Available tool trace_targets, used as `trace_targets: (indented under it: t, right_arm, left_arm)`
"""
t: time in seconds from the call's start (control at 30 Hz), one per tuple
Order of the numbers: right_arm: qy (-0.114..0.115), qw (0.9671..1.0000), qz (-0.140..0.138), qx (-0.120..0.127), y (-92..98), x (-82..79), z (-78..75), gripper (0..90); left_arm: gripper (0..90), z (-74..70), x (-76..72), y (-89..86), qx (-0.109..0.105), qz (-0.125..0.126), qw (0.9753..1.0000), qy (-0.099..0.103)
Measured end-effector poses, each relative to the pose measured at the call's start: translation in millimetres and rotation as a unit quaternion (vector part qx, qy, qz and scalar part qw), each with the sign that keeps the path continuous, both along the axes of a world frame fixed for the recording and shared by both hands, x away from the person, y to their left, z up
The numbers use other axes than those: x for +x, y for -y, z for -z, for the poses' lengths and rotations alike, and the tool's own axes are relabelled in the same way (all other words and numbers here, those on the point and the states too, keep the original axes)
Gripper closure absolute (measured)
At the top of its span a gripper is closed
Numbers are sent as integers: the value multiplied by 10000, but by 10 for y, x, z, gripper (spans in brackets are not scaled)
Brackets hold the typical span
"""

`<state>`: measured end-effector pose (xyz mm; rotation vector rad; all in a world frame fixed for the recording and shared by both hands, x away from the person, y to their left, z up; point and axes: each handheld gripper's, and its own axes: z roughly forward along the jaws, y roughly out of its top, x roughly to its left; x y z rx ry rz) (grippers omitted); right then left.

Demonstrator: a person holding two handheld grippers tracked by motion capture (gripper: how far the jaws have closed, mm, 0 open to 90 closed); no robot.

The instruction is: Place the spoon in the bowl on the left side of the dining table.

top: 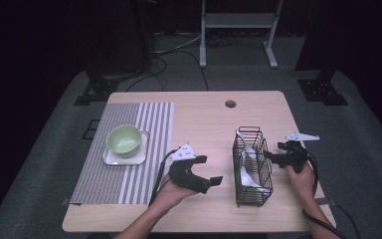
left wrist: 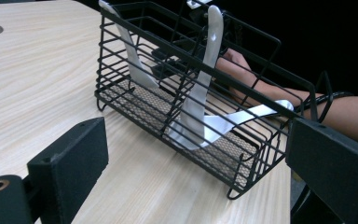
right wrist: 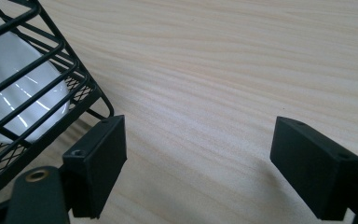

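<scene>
Basket of black wire sits on the surface, its long axis running away from me, between my left gripper and right gripper; both sets of fingers spread wide, holding nothing.

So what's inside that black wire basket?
The black wire basket holds white spoons: two lean upright and one lies low across its mesh floor. The wires and the spoons themselves cover part of the bottom, so I can't rule out more.

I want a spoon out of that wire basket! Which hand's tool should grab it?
Probably the left tool: it is open and faces the white spoons in the basket. The right tool, also open, looks mostly at bare table.
</scene>
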<state>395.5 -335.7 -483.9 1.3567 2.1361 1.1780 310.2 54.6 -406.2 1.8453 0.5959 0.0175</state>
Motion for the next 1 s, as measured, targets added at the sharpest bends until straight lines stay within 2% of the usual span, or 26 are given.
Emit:
trace_targets:
  t: [0.77,0.83,1.0]
  right_arm:
    - [11,10000,-7,6,4,2,1,173]
    - [7,10000,-5,12,5,2,1,173]
    - [6,10000,-5,18,6,3,1,173]
  left_arm:
    - [50,-111,16,240,-53,253,9997,38]
    - [83,-119,15,260,-93,326,9994,55]
    - [86,-136,22,299,-56,344,9994,75]
